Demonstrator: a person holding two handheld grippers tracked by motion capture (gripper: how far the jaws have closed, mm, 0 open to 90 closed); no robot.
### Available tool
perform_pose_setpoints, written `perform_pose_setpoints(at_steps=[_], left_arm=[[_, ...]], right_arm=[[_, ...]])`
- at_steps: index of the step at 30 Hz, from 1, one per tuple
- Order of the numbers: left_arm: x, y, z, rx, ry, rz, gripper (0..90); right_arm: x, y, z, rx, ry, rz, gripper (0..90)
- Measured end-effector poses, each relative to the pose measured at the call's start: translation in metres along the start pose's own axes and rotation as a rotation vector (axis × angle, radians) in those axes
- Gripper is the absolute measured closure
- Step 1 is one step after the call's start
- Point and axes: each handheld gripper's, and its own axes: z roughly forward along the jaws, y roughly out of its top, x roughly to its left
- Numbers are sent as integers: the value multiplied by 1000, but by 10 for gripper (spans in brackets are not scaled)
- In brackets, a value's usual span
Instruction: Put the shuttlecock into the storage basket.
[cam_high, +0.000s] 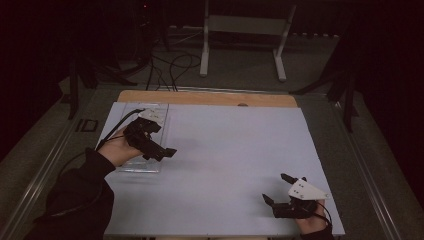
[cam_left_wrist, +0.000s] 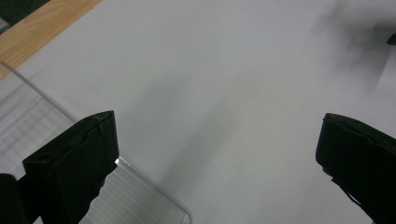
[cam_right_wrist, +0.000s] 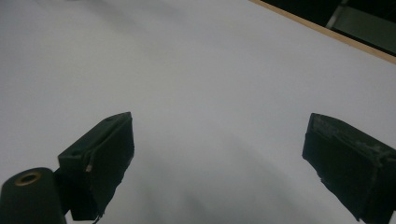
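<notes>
Clear plastic caught our eye first, at the left of the high view: a shallow transparent tray (cam_high: 150, 112) lay flat on the white sheet (cam_high: 225, 165) that covered the worktop (cam_high: 200, 97), near its far left corner. We saw the person's left hand (cam_high: 117, 149) reach in from a dark sleeve (cam_high: 75, 200) and hold the left hand-held gripper (cam_high: 167, 152) over the tray's near right part, its tips pointing right, past the tray's right edge. In the left gripper view its two black jaws stood wide apart with nothing between them; the left jaw hung above a ribbed corner of the tray (cam_left_wrist: 140, 200), and bare white sheet (cam_left_wrist: 224, 93) lay ahead. Whether the gripper touched the tray we could not tell, as the light was dim.

Moving right, the middle of the sheet was bare. A strip of the wooden worktop showed along the far edge.

At the near right corner we saw the right hand-held gripper (cam_high: 278, 188), topped by its grey three-cornered plate, held low over the sheet, well apart from the tray. Its jaws were likewise spread, with nothing between them, and the right gripper view (cam_right_wrist: 219, 154) showed white sheet between them and the wooden edge beyond.
</notes>
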Motion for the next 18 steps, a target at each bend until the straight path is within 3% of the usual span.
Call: perform_pose_setpoints(at_steps=[5, 10, 18], left_arm=[[-11, 5, 7, 12, -2, 44, 1], [-19, 8, 11, -11, -5, 58, 1], [-31, 8, 19, -1, -37, 90, 1]], right_arm=[[0, 0, 0, 2, 1, -3, 89], [0, 0, 0, -1, 0, -2, 90], [0, 1, 0, -2, -1, -6, 89]])
